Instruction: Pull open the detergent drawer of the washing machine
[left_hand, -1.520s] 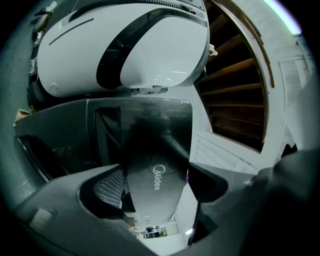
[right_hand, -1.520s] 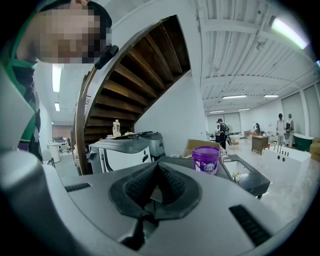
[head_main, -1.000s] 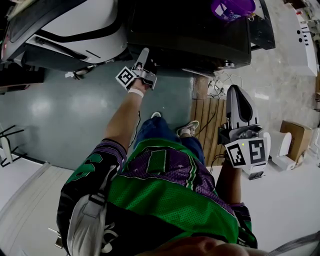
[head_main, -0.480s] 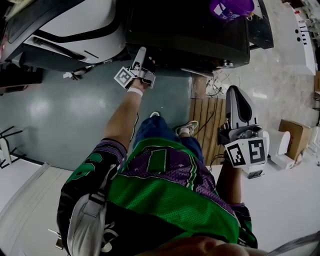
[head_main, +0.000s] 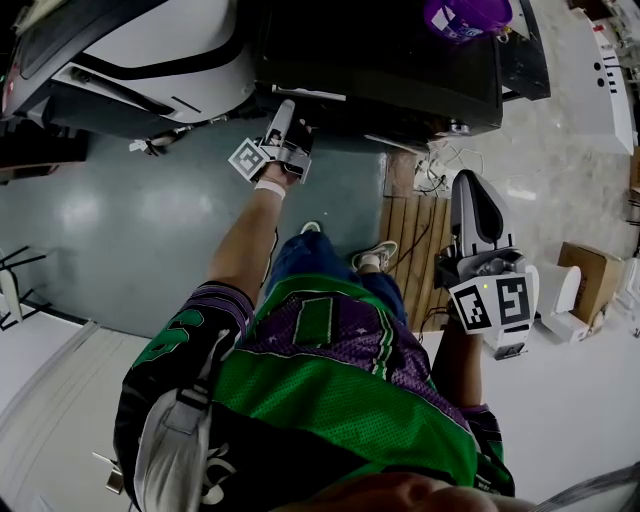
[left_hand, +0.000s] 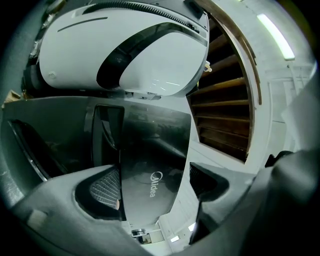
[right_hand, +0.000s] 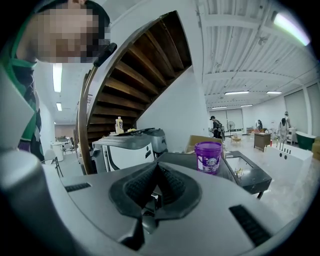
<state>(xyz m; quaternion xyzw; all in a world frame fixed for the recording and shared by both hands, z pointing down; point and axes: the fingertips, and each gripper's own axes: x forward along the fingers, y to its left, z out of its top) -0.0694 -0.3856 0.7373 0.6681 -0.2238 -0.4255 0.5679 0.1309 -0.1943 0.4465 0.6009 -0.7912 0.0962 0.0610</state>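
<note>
Gripping detergent drawer (left_hand: 150, 150), left gripper (left_hand: 154, 176), long axis sideways

Green/purple jersey (head_main: 340, 380), jeans (head_main: 305, 255), white wristband (head_main: 269, 187); L gripper (head_main: 285, 108), R gripper (head_main: 470, 182) grey, marker cubes (head_main: 490, 305).

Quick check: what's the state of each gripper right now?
The left gripper is closed on the front of the detergent drawer.
The right gripper is closed, holding nothing.

light: overhead strips (right_hand: 287, 27) | head view dim | edges fisheye-dark | focus seemingly sharp
</note>
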